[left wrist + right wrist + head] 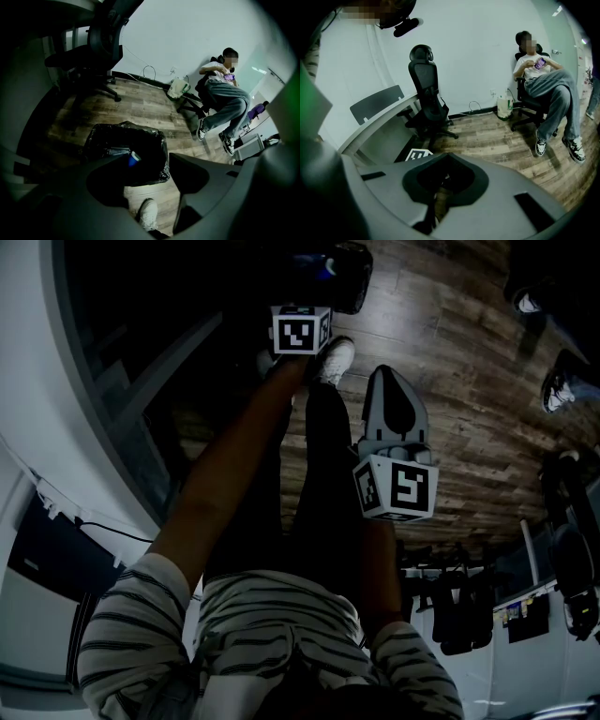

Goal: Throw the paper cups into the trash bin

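black-bagged trash bin (104,137) below released left claw (151,180) for a drop, blue paper cup (134,158) inside; right claw (447,156) clenched empty

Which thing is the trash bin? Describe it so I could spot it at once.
Look at the wood floor in the left gripper view, between the black office chair and the person's white shoe. The trash bin stands there: only it wears a crinkled black bag, with a blue cup inside.

Jaws apart above trash bin (107,134); blue cup (134,158) inside.
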`<state>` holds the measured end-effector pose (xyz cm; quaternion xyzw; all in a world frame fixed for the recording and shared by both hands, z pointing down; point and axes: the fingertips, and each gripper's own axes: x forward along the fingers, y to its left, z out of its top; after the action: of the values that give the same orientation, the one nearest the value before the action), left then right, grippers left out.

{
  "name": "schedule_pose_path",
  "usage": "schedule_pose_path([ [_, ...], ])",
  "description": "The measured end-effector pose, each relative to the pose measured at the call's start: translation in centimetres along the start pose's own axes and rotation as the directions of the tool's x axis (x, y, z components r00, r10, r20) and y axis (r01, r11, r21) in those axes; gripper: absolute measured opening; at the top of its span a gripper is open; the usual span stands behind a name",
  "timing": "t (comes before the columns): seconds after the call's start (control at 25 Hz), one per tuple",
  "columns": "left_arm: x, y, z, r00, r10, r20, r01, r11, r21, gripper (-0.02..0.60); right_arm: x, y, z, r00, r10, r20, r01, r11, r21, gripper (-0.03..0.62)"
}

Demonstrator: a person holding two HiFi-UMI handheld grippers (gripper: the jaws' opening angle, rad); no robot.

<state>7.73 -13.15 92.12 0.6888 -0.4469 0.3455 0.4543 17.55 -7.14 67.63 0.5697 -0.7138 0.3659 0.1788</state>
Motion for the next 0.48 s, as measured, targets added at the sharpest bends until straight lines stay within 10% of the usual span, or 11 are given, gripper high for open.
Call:
schedule_pose_path([
  [0.48, -1.02, 0.0, 0.65, 1.0, 0.005, 0.007, -0.005, 1.0, 0.005, 0.265, -0.5, 0.33, 0.12, 1.0, -0.007, 0.013, 0.007, 1.0, 0.0, 0.011],
])
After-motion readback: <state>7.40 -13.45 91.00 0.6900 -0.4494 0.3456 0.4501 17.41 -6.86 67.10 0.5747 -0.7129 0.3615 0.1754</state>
